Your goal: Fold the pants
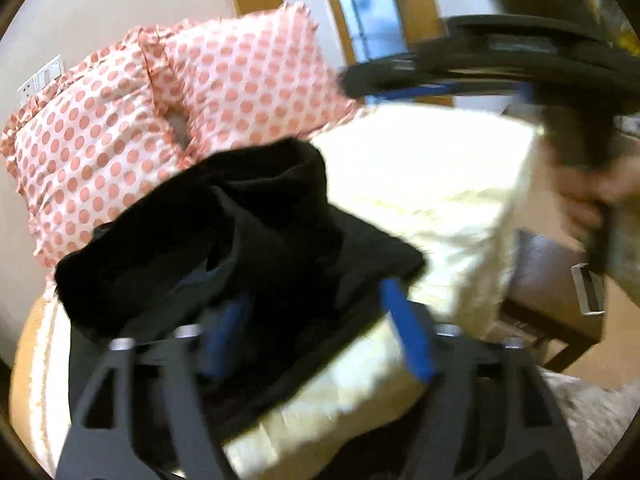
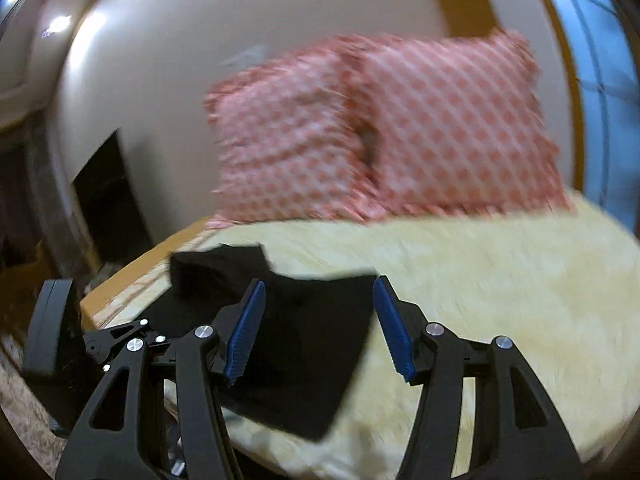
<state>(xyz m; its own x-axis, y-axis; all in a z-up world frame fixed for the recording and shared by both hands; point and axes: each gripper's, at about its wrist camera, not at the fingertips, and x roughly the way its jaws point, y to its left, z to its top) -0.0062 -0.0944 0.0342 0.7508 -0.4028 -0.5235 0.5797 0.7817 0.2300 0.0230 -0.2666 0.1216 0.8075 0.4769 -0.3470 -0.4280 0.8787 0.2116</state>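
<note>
Black pants (image 1: 224, 232) lie bunched on a cream bed cover (image 1: 440, 184). My left gripper (image 1: 316, 320) is open, its blue pads wide apart right over the near edge of the pants; cloth lies between the fingers. In the right wrist view the pants (image 2: 296, 344) lie as a dark, partly folded shape near the bed's left edge. My right gripper (image 2: 318, 320) is open above them and holds nothing. The right gripper and the hand on it also show blurred in the left wrist view (image 1: 480, 72) at the upper right.
Two pink polka-dot pillows (image 1: 168, 112) (image 2: 384, 136) lean on the wall at the head of the bed. A brown wooden stool (image 1: 556, 296) stands on the floor to the right. A dark opening (image 2: 108, 208) is in the wall at left.
</note>
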